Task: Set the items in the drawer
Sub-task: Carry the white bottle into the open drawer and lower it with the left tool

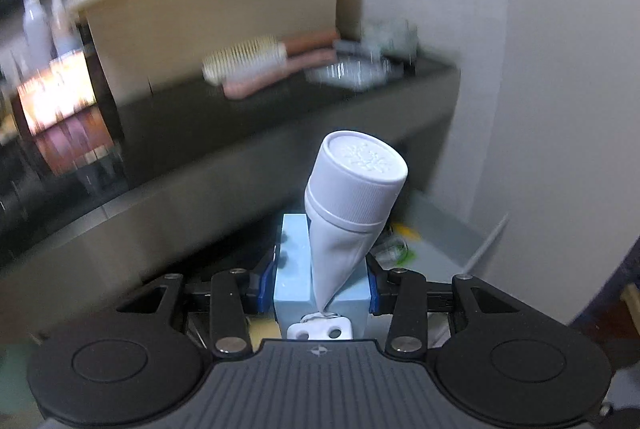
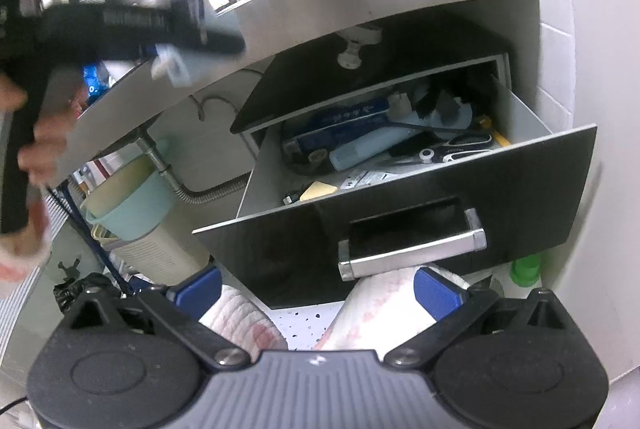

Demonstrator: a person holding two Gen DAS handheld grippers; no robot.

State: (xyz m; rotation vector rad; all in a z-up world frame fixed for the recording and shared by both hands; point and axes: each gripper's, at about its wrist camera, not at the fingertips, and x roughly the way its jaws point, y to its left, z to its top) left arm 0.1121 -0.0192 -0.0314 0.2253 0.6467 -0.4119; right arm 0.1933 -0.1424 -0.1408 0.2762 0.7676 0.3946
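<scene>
The left claw [image 1: 320, 269] pinches a white tube [image 1: 348, 205] by its crimped tail, cap pointing forward, long axis along the fingers. The open drawer [image 2: 400, 165] lies below and to its right, under the surface's front edge. The right claw [image 2: 320, 289], spread and empty, hovers just before the drawer handle [image 2: 412, 245].

The hairbrush [image 1: 256, 63] at the bench's [image 1: 240, 117] back edge is smeared by blur; the left hand-held gripper [image 2: 176, 65] is blurred too; the drawer's [image 2: 400, 197] rear contents lie in shadow.
</scene>
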